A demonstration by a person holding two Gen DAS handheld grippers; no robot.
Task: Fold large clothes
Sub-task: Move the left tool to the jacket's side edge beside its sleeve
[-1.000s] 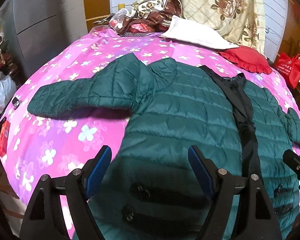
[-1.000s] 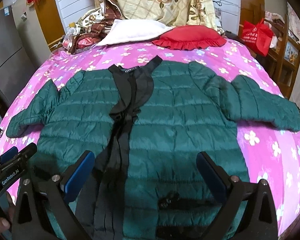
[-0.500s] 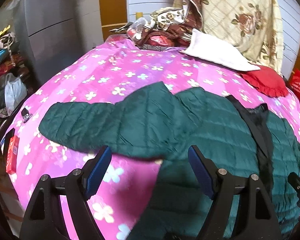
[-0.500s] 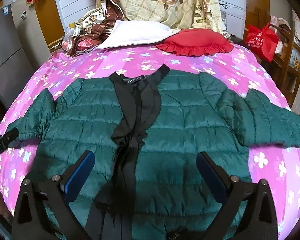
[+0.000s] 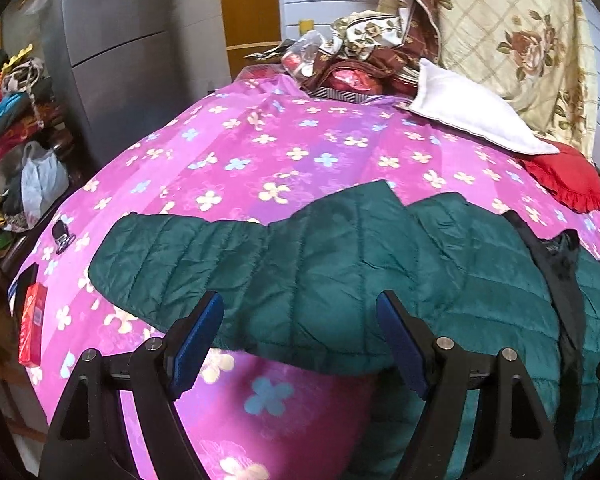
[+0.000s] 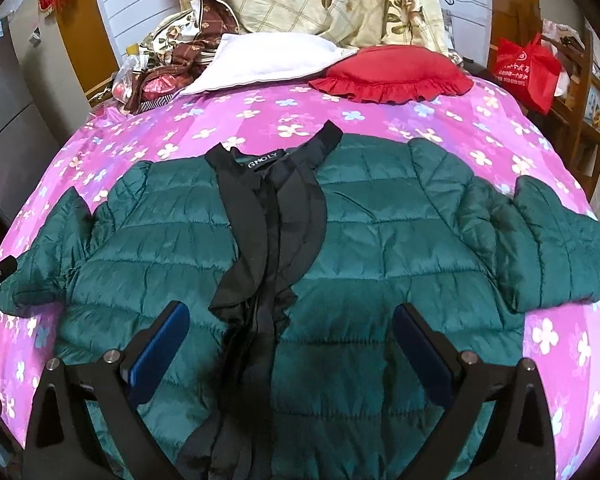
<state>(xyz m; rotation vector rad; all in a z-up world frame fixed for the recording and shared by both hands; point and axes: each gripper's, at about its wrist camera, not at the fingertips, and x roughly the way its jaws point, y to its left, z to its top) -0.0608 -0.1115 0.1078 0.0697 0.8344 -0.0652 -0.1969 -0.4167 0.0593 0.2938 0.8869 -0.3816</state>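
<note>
Left claw (image 5: 299, 338): black frame, blue finger pads (image 5: 196, 338), silver screws.
Right claw (image 6: 288, 350): matching black frame, blue pads (image 6: 158, 352), silver screws.

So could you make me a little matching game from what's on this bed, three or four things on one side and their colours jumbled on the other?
Things:
1. puffer jacket
2. frilled cushion
3. flat pillow
4. bedsheet

Colours:
a. white
b. pink with flowers
c. dark green with black trim
d. red

Pairs: 1-c, 2-d, 3-a, 4-b
</note>
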